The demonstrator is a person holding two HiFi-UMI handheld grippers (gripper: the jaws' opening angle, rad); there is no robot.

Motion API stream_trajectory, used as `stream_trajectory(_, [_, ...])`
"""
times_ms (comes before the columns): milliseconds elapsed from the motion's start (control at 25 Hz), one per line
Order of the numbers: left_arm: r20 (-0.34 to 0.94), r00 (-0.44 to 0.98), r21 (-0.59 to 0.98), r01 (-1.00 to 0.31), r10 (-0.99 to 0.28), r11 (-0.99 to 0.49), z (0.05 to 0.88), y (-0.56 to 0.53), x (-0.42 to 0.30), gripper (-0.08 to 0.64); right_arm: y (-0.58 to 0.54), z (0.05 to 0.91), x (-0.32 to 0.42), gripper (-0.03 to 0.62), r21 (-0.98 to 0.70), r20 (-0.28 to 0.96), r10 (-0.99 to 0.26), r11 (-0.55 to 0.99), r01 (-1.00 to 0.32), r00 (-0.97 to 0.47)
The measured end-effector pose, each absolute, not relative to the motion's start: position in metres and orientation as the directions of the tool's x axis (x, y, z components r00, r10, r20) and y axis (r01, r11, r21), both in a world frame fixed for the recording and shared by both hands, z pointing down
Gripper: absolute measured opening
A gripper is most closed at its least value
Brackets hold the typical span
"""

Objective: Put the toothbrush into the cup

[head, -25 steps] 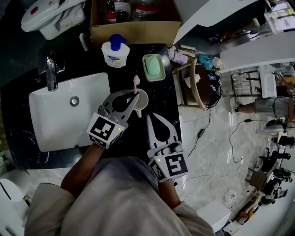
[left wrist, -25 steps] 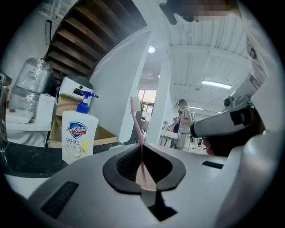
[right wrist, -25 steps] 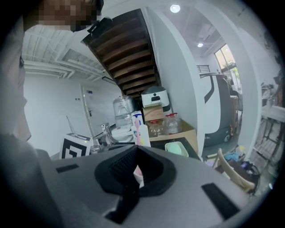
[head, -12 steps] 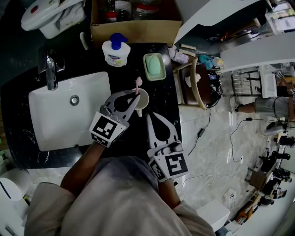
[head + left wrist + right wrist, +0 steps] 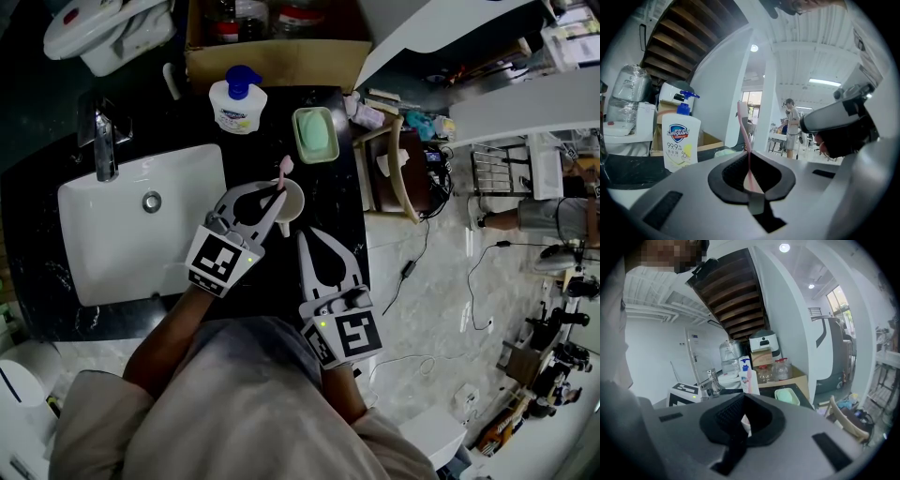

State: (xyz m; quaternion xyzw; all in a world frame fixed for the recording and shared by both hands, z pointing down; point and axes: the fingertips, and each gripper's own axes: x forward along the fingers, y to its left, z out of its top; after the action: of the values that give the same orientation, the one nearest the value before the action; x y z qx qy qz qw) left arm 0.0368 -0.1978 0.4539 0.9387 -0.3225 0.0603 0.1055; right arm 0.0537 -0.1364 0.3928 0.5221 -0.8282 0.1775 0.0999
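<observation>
My left gripper (image 5: 277,194) is shut on a pink toothbrush (image 5: 283,172), whose bristle head points toward the back of the counter. It holds the brush at the left rim of a white cup (image 5: 293,201) on the black counter (image 5: 333,197). In the left gripper view the toothbrush (image 5: 743,126) stands upright, pinched between the jaws of that gripper (image 5: 749,153). Whether the brush's lower end is inside the cup is hidden. My right gripper (image 5: 303,238) rests just in front of the cup, shut and empty. In the right gripper view, the cup (image 5: 746,422) shows past that gripper (image 5: 744,395).
A white sink (image 5: 141,234) with a faucet (image 5: 103,150) lies left of the cup. A soap bottle (image 5: 235,103), a green soap dish (image 5: 314,136) and a cardboard box (image 5: 272,56) stand behind it. The counter ends at the right, beside a wooden chair (image 5: 396,178).
My left gripper has shifted slightly right and toward the back with the toothbrush, closer over the cup. The right gripper has not moved.
</observation>
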Motion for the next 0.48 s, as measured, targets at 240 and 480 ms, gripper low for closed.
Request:
stream_trajectory(240, [0.193, 0.782, 0.140, -0.620, -0.593, -0.772, 0.4554, -0.1977, 0.0365, 0.023, -0.1370, 0.3920, 0.0522, 0.006, -0.190, 0.349, -0.829, 0.394, -0.899, -0.437])
stream_trajectory(480, [0.218, 0.789, 0.160, -0.610, -0.574, -0.776, 0.4574, -0.1979, 0.0374, 0.023, -0.1372, 0.3933, 0.0523, 0.006, -0.190, 0.351, -0.828, 0.394, -0.899, -0.437])
